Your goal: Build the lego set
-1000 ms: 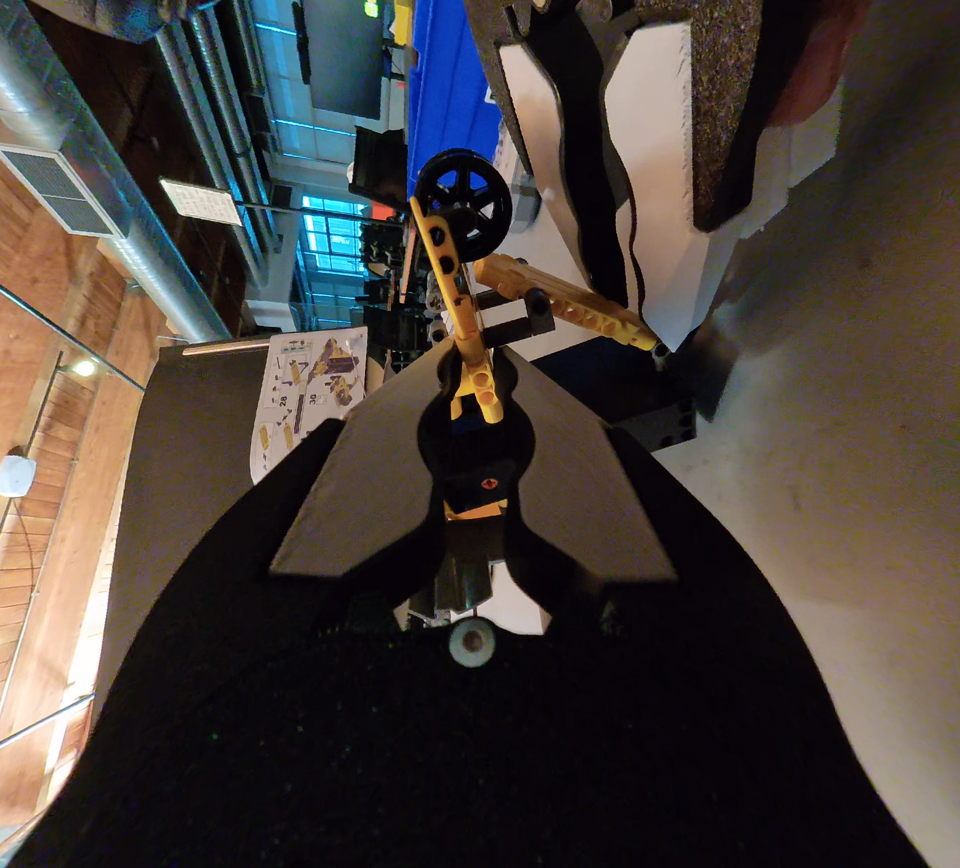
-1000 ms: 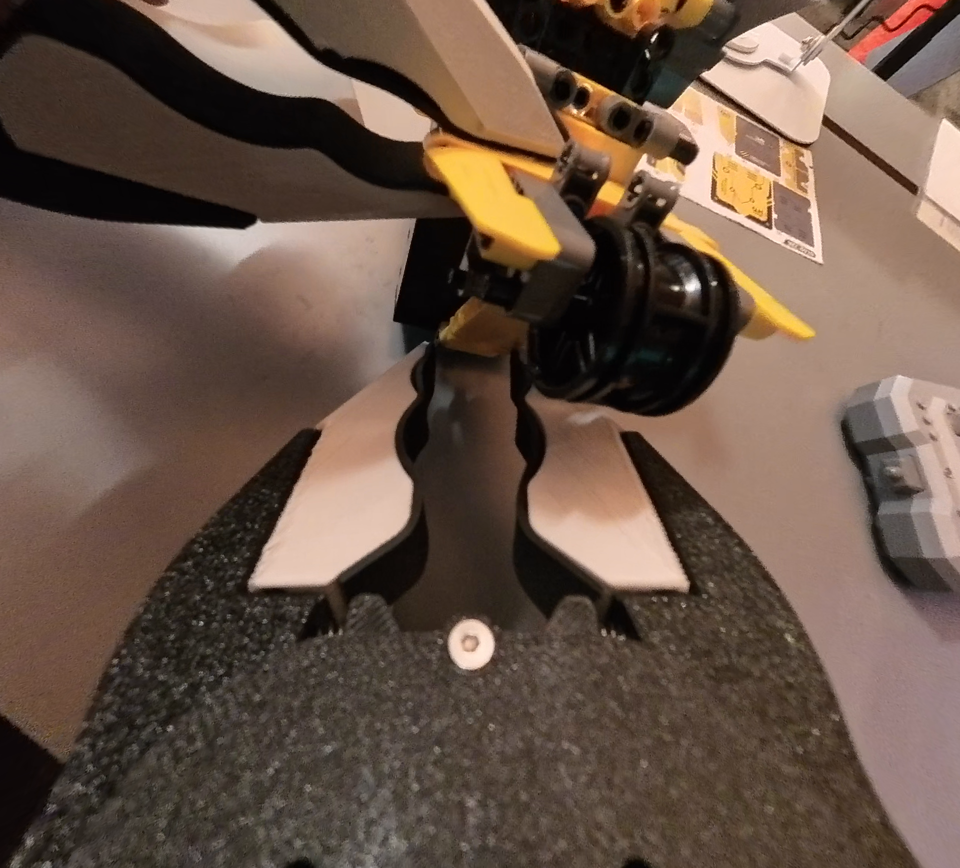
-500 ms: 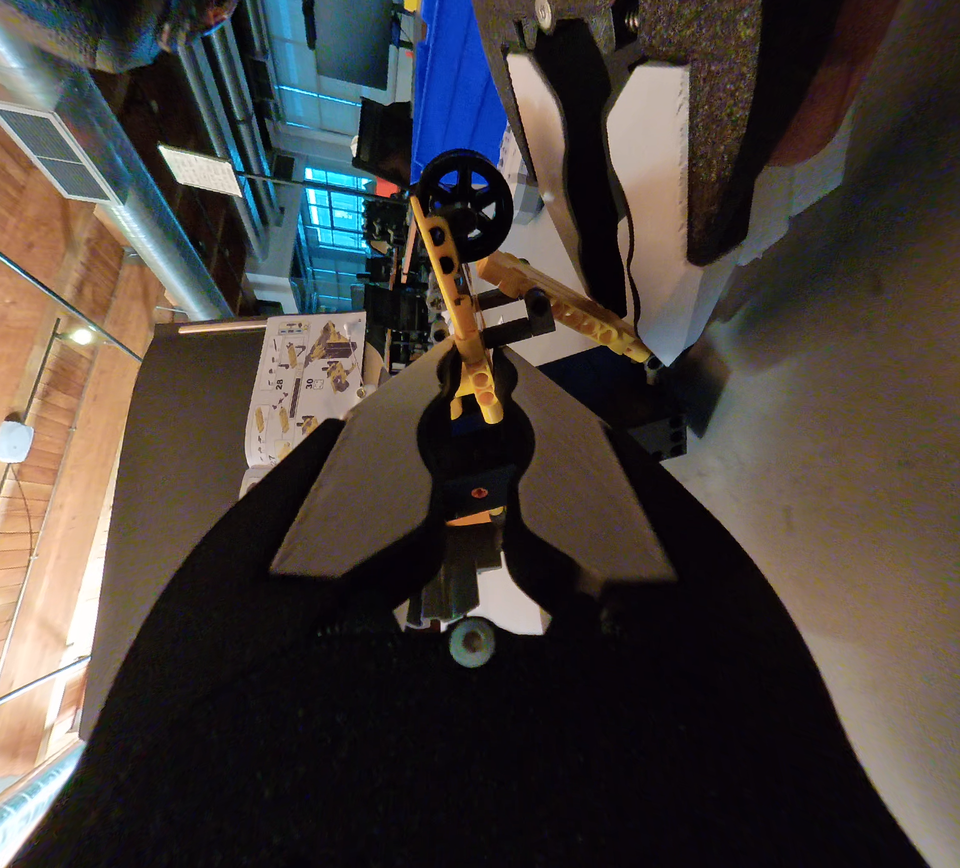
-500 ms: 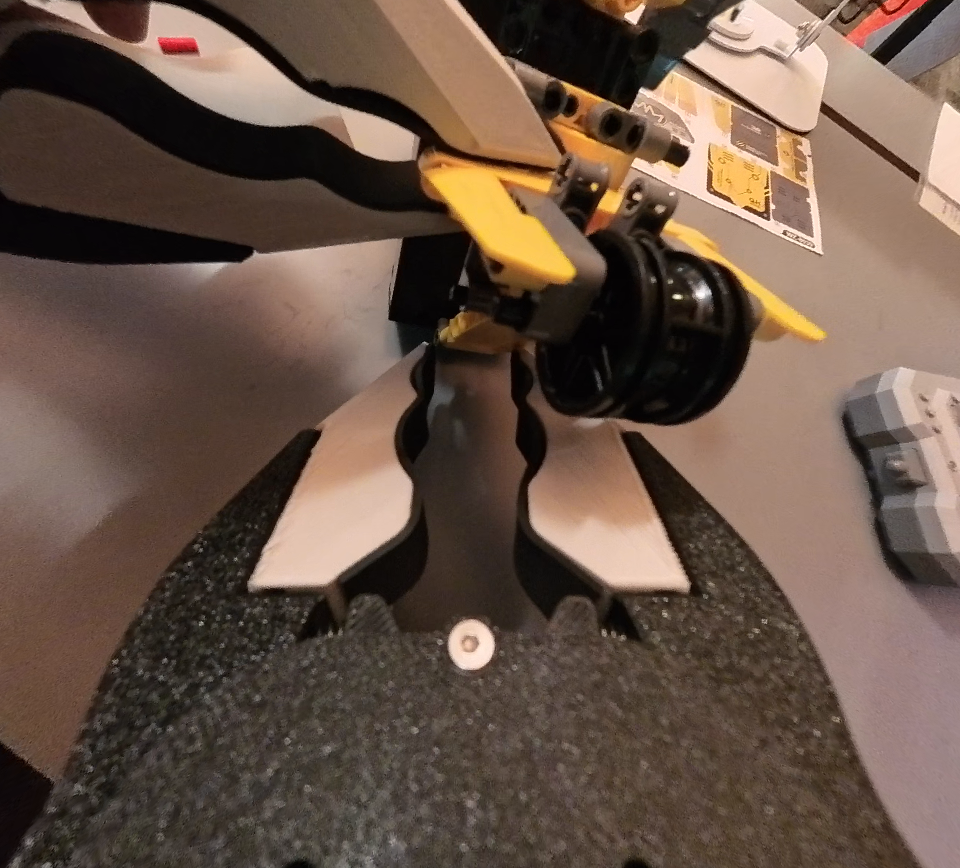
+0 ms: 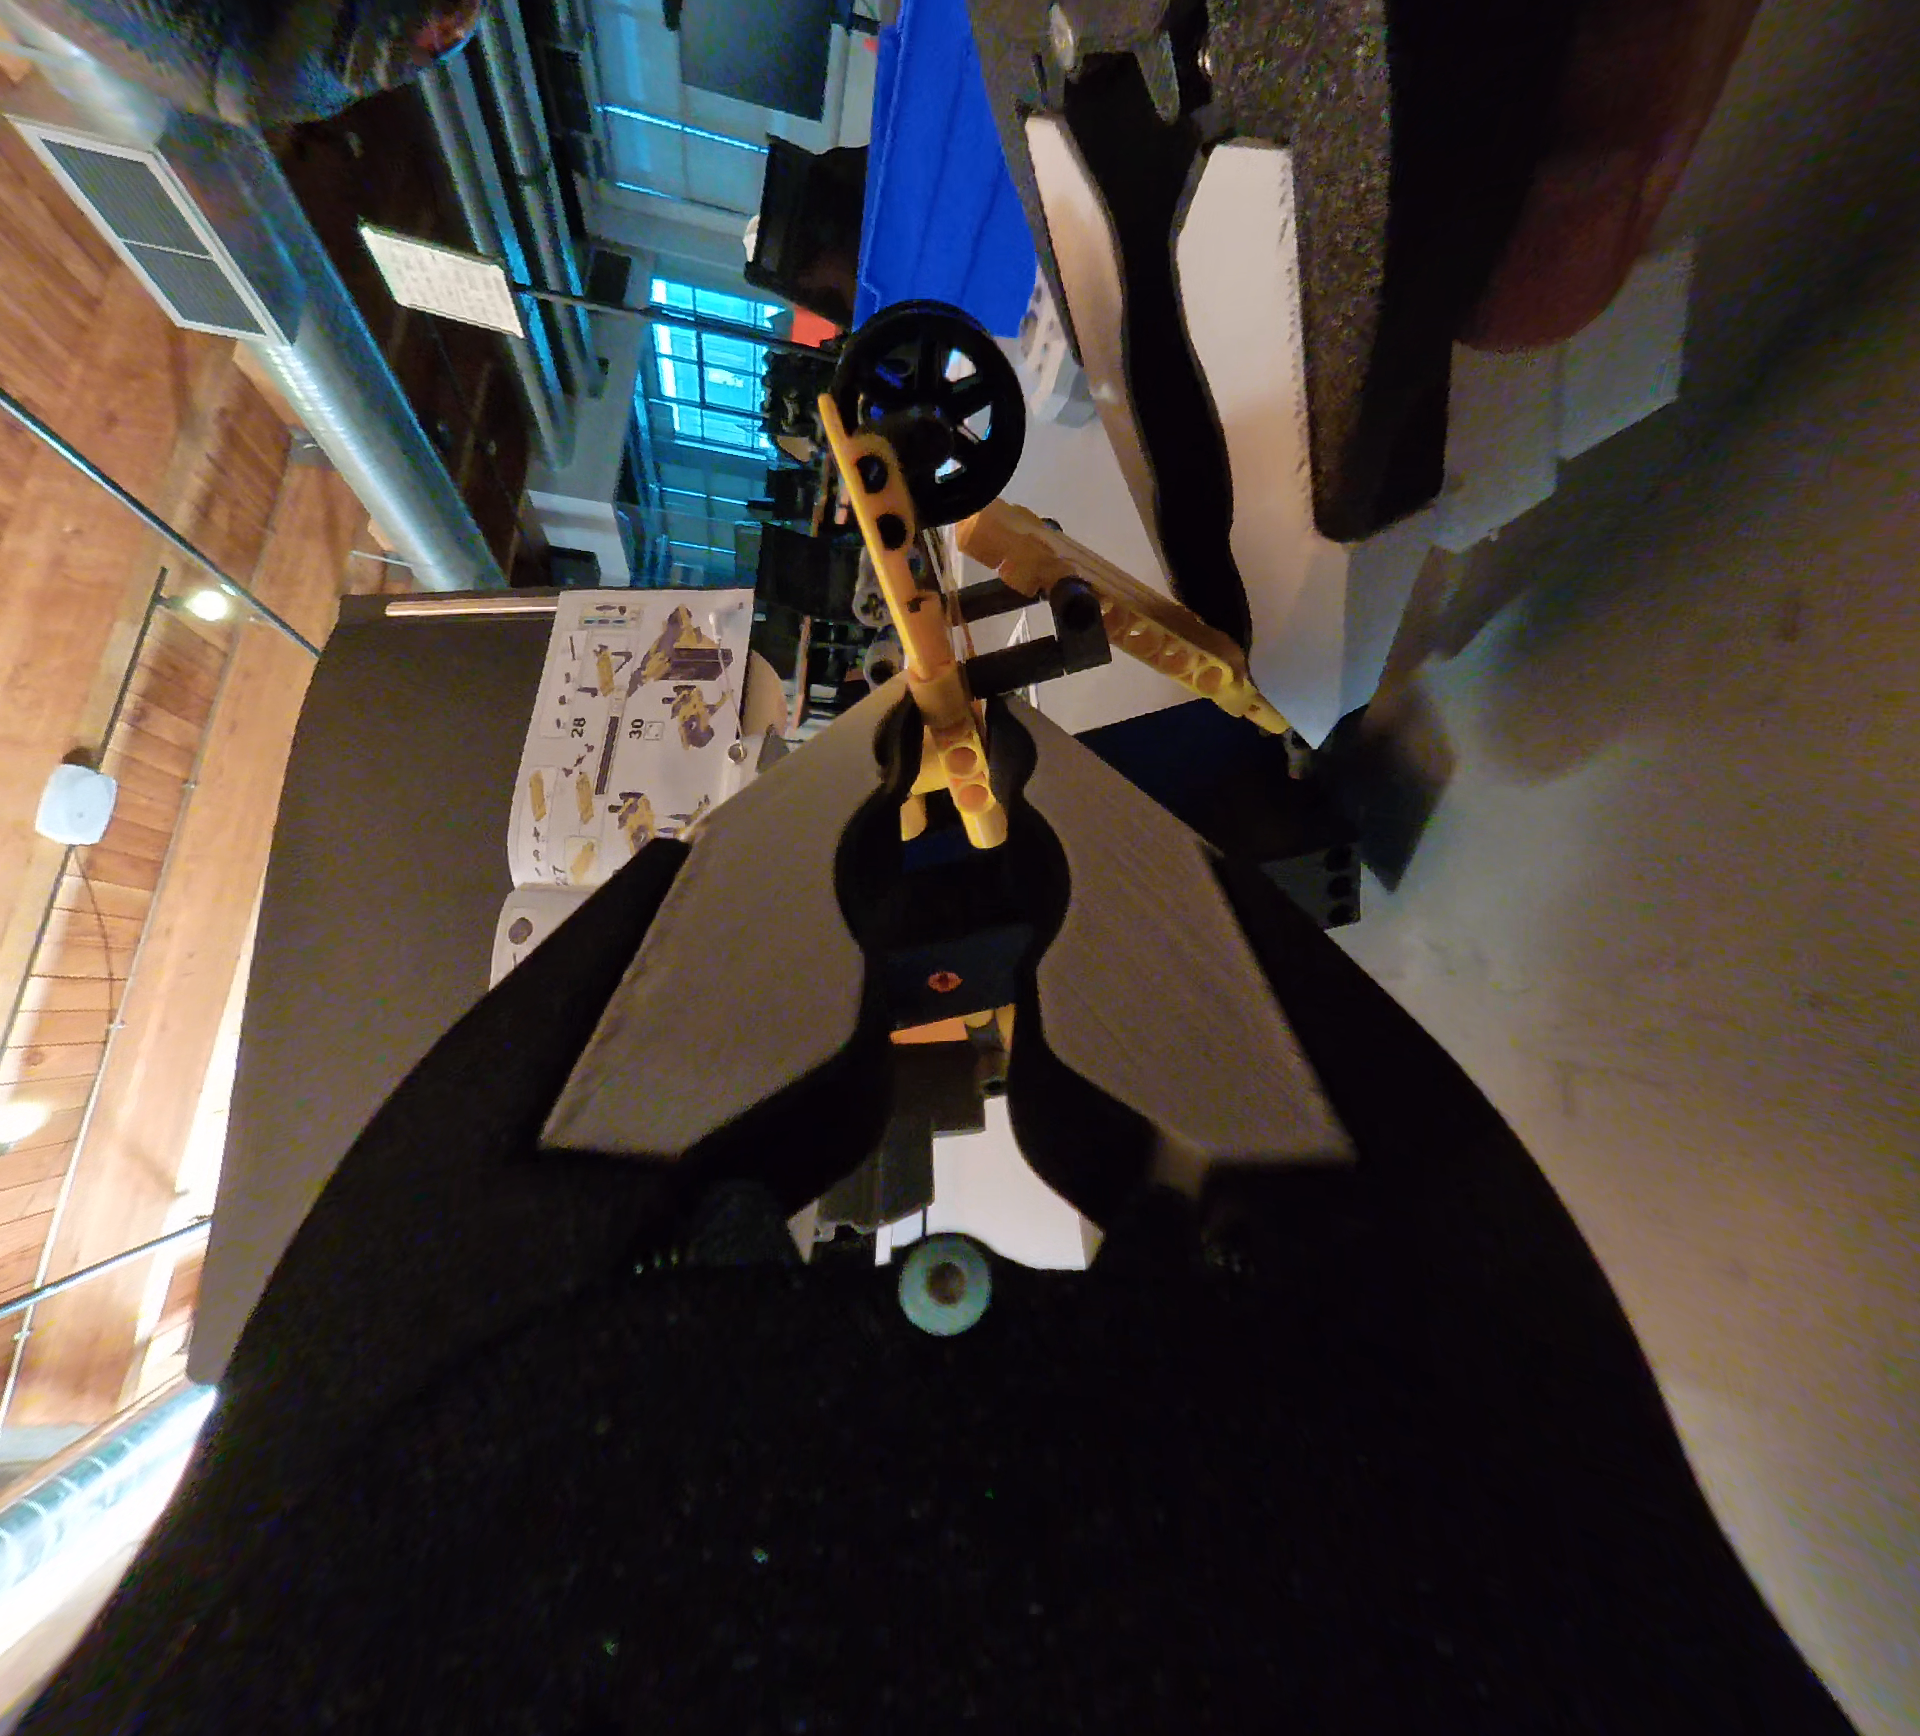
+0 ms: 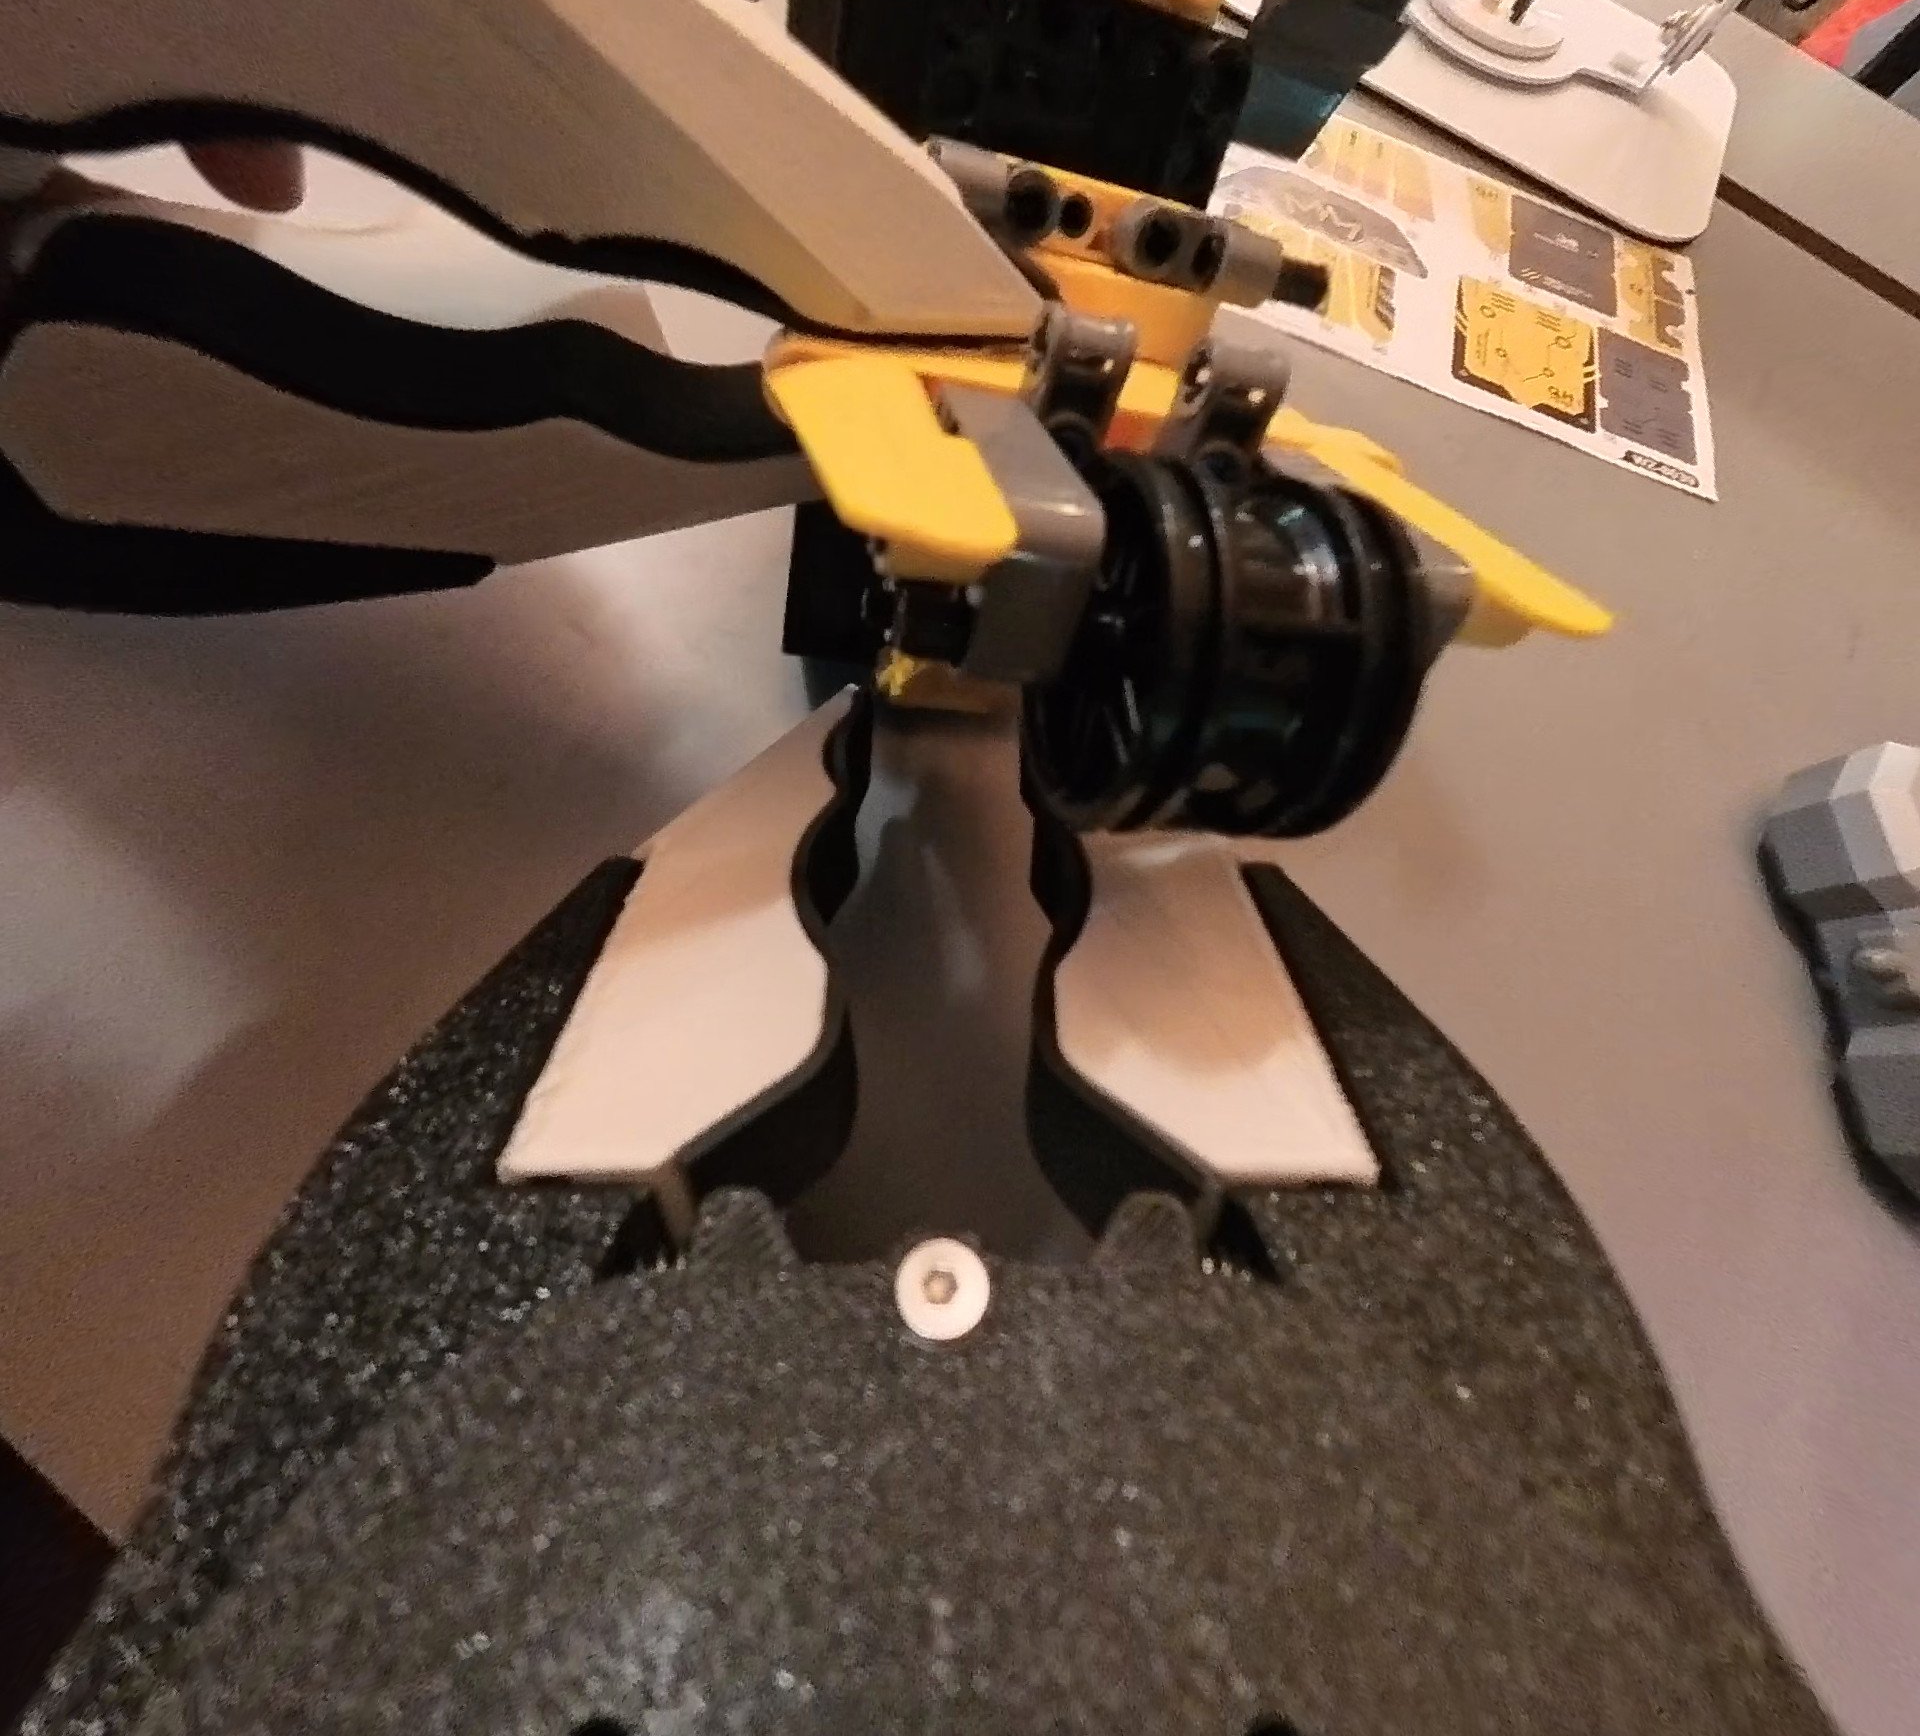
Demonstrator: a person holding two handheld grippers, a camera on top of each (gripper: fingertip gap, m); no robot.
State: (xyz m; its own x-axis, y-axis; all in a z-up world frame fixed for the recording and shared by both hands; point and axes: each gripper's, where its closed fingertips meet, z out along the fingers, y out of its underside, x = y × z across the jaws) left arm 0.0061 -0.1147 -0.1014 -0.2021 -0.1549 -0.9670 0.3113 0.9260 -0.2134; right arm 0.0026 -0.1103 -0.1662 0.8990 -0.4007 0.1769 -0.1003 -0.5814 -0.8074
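So from my right wrist cam, my right gripper [image 6: 940, 699] is pinched on the bottom edge of the brick model [image 6: 1049, 481], with the model's wheel [image 6: 1216, 647] just right of my fingertips. My left gripper [image 6: 831, 398] comes in from the left, clamped on the model higher up. Behind it all the instruction sheet [image 6: 1507, 304] lies flat on the table [image 6: 312, 803], lamp base [image 6: 1558, 55] beyond that. A remote-like block [image 6: 1849, 938] sits on the table far right.
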